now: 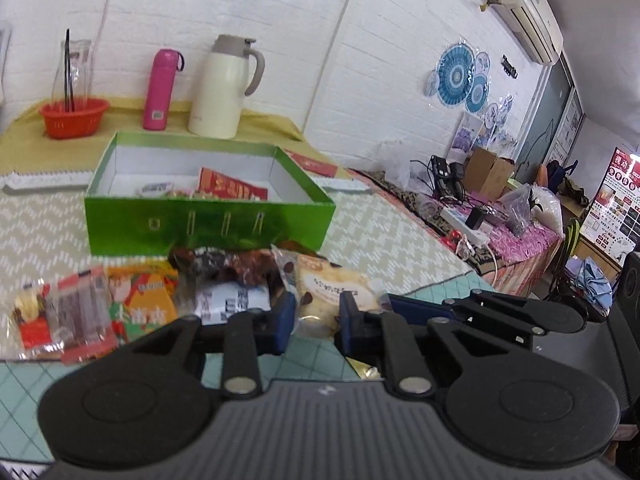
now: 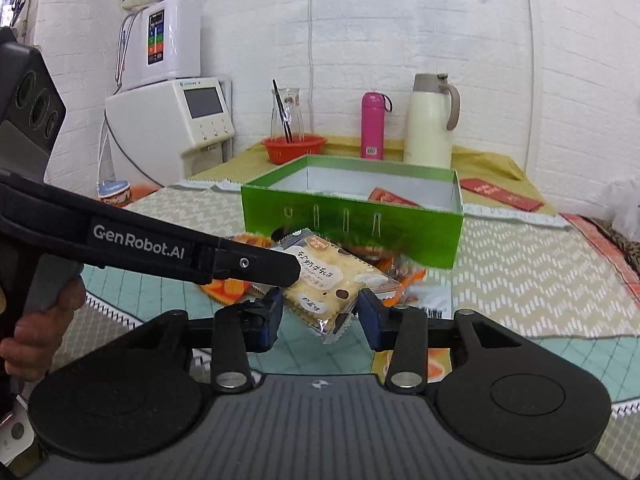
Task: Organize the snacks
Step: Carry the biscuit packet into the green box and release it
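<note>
Cracker packet [image 2: 320,280] is pinched in the left gripper [image 1: 314,312], lifted near the desk's front edge. Right gripper [image 2: 320,312] has fingers apart, straddling its lower end; green box [image 2: 352,216] straight behind.

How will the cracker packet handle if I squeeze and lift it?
Cracker packet looks flat and fairly stiff, probably light. Its glossy wrapper may slip between the pads. Crackers inside likely snap under a hard squeeze.
</note>
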`<state>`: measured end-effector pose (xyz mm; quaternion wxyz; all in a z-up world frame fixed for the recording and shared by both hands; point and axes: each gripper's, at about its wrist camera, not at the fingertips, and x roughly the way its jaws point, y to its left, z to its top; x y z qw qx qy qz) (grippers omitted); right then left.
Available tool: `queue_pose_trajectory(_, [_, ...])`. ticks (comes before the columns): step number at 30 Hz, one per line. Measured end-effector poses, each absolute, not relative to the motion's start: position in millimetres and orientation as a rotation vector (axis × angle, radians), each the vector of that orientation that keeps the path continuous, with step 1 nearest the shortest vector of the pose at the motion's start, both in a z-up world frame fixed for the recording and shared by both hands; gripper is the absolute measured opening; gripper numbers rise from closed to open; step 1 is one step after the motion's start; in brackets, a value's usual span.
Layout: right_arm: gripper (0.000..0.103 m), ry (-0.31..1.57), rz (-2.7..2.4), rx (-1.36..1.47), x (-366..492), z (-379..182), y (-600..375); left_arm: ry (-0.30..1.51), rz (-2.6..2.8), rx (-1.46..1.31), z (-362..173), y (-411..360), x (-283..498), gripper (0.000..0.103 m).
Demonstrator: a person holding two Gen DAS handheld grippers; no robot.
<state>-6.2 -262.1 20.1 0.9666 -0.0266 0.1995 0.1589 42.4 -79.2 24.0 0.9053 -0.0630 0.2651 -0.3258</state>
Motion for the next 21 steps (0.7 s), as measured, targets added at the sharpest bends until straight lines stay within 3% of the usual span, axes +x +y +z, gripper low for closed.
queue_pose_trajectory(21, [0.073, 0.385, 0.312, 0.011, 153.6, 33.0, -281.9, 0.563, -0.606, -0.211, 47.2, -96.0, 214.2, 0.014])
